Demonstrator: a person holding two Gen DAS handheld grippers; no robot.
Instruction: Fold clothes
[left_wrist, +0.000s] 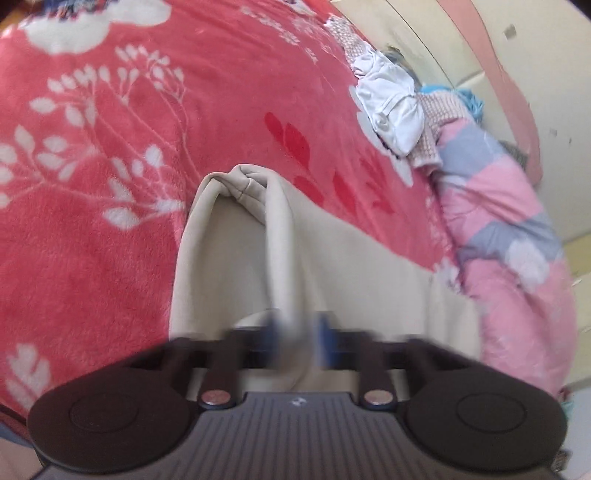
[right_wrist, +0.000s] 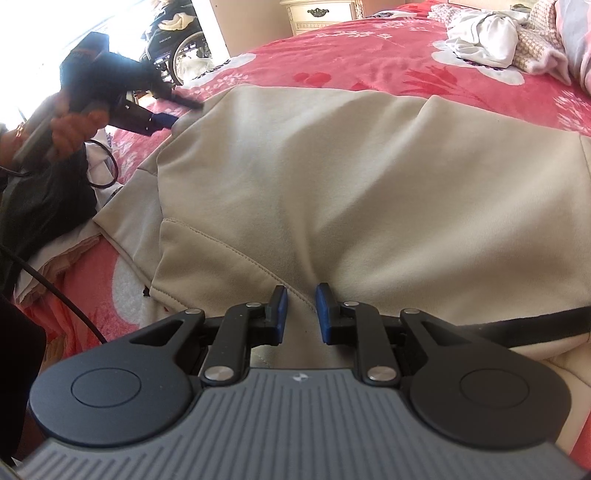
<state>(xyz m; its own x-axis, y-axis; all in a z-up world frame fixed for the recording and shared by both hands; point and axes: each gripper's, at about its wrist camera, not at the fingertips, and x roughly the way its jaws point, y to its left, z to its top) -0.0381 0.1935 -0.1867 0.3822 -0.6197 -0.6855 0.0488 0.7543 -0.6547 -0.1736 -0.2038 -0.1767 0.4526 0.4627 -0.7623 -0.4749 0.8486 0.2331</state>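
A beige garment (left_wrist: 229, 258) lies spread on the bed, wide and creased in the right wrist view (right_wrist: 332, 166). My left gripper (left_wrist: 299, 328) is shut on a raised fold of it; the cloth runs up from between the blurred blue pads to a bunched end. In the right wrist view the left gripper (right_wrist: 171, 120) sits at the garment's far left corner, held by a hand (right_wrist: 70, 125). My right gripper (right_wrist: 302, 310) pinches a ridge of the beige cloth at the near edge. Creases fan out from its blue pads (right_wrist: 281, 314).
A red floral blanket (left_wrist: 110, 110) covers the bed. White and pink clothes are piled (right_wrist: 487, 40) at the far side beside a pink-grey quilt (left_wrist: 498, 206). A dark garment (right_wrist: 44, 199) and a black cable (right_wrist: 62, 291) lie at the left. A nightstand (right_wrist: 321, 14) stands beyond.
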